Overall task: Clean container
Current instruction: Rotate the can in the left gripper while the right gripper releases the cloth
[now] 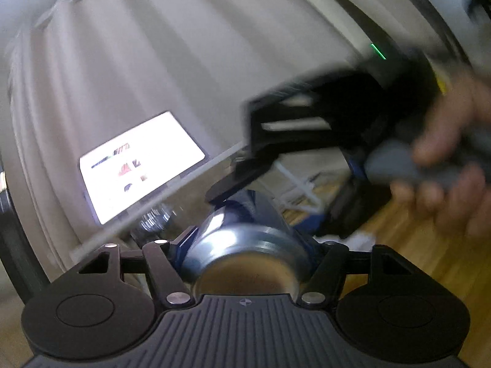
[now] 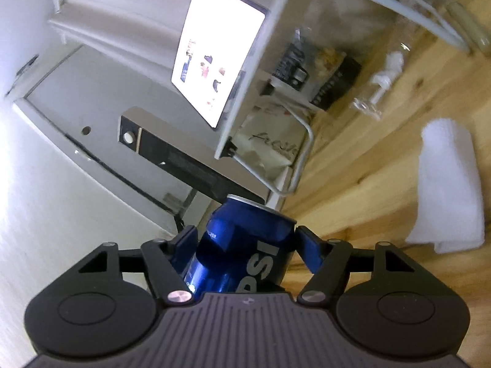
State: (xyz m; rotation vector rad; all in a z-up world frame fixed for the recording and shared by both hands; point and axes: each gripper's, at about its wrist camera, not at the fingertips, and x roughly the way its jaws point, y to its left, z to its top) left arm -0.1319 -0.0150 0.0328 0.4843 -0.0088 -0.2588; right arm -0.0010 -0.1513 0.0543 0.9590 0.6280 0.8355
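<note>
The blue aluminium Pepsi can (image 2: 242,245) is the landmark here, and both tools meet on it above the light wooden table (image 2: 368,178). The right gripper (image 2: 245,242) has its two blue fingers (image 2: 308,250) closed around the middle of the can, one on each side, touching the wall, so the can is lifted and tilted with its silver rim pointing away from the camera. In the left wrist view the left gripper (image 1: 248,245) also has the can (image 1: 245,245) between its fingers, at the rounded silver end that faces the lens; the fingers seem narrowed onto it, but this picture is blurred by motion and I cannot tell for sure if they really press it. Above the can in that view is the black body of the right gripper (image 1: 307,128), with the person's right hand (image 1: 451,153) on its grey handle. To the right of the can, well apart, a folded white cloth (image 2: 448,184) lies on the table; behind the can stands a bright screen (image 2: 218,58). To do this step well, I judge that one gripper should keep the can steady with light force, because the thin wall dents easily, while the other releases and takes the cloth for wiping. The can should stay low over the table, in case something is still inside.
</note>
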